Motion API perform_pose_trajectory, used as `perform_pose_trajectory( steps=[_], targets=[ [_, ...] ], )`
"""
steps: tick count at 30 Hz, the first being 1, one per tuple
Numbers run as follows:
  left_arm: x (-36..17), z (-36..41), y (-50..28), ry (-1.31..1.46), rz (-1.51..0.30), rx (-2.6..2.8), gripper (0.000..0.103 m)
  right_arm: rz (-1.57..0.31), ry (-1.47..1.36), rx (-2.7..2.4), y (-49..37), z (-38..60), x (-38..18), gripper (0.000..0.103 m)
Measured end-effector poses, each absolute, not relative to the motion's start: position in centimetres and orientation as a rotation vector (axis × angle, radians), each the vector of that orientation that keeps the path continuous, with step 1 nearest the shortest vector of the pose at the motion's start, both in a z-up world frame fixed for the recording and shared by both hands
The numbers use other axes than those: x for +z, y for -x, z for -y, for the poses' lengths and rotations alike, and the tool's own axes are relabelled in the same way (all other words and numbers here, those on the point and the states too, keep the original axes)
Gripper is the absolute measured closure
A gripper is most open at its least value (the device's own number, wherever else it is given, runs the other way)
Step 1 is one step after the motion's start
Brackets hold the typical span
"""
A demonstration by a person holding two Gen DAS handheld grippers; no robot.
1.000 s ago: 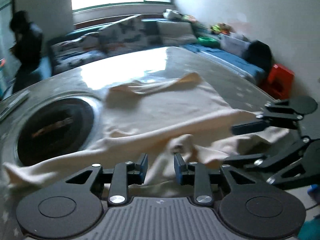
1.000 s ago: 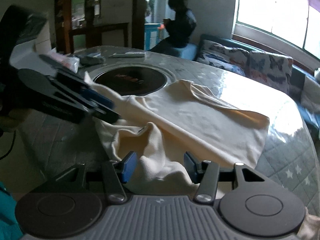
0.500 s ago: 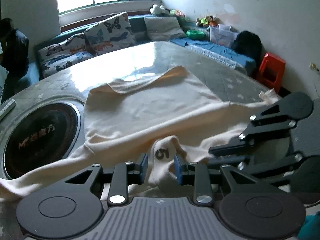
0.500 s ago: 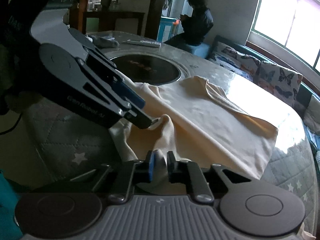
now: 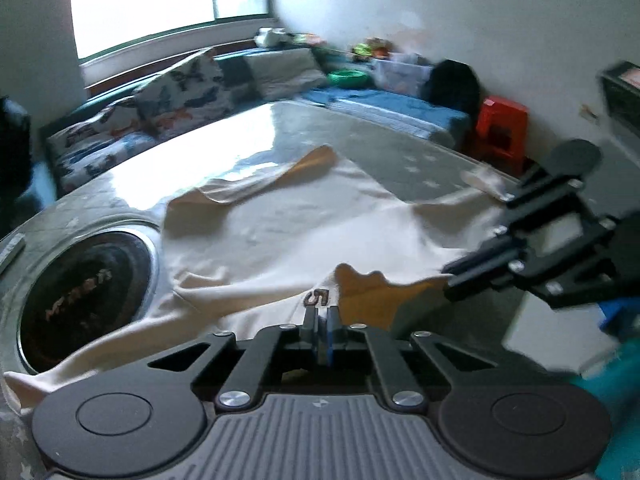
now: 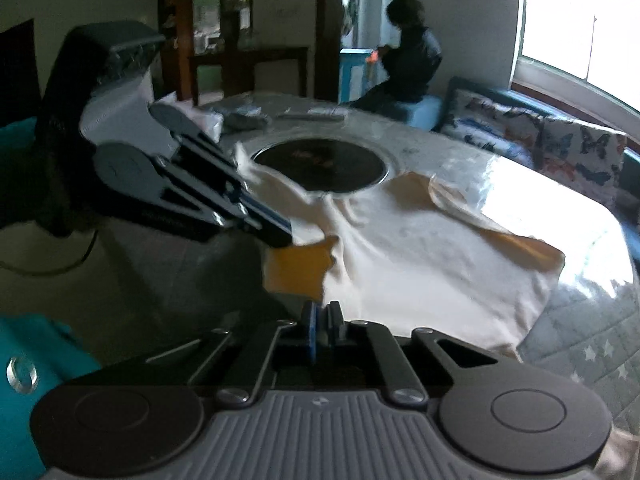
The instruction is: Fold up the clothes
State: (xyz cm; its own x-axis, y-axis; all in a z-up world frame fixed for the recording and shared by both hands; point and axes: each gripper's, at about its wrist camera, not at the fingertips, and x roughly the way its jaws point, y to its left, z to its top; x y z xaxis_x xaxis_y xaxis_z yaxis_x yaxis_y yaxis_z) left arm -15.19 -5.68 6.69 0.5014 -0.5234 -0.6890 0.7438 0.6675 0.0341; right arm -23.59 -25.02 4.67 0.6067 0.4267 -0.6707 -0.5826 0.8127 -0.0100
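Observation:
A cream T-shirt [image 5: 280, 232] lies spread on the round table, its neck edge toward me with a small "5" label [image 5: 317, 298]. My left gripper [image 5: 321, 322] is shut on the shirt's near edge by that label. My right gripper [image 6: 320, 322] is shut on the same edge further right and shows in the left wrist view [image 5: 452, 278]. The left gripper shows in the right wrist view [image 6: 286, 236]. The edge between them is lifted off the table, taut, showing the darker inside [image 6: 298, 270]. The shirt [image 6: 420, 252] trails back onto the table.
A black round hotplate [image 5: 84, 292] is set in the table [image 5: 400, 160] left of the shirt. A sofa with cushions [image 5: 180, 96] runs behind. A red stool [image 5: 502, 124] stands at the right. A seated person [image 6: 408, 64] is beyond the table. Small items [image 6: 244, 120] lie at its far side.
Both grippers have closed on the shirt's near edge and raised it; a second ago both were open over the bunched collar. The edge is now stretched between them.

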Motion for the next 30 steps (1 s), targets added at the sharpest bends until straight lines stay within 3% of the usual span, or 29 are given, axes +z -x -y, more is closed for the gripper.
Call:
perform_pose_trajectory(
  steps=[5,12,16,22,30],
  targets=[
    [4.9,5.6,16.4,-0.431,-0.756,-0.849,0.099,-0.833,0.260,0.688,24.1,24.9,2.8,0.098],
    [7.8,4.8,15.0,-0.364,-0.655,-0.841,0.096,-0.718,0.241,0.575,22.1,27.1,5.6,0.092],
    [8.1,6.1,12.8,-0.307,-0.630,-0.793,0.096,-0.746,0.207,0.521,19.7,27.3,3.9,0.092],
    [4.1,8.7,9.9,-0.319,-0.785,-0.765,0.095,-0.857,0.215,0.541,18.9,26.7,0.5,0.092],
    [5.2,7.8,3.0,-0.244,-0.806,-0.578,0.087,-0.812,0.156,0.490,17.0,29.7,2.9,0.088]
  ],
)
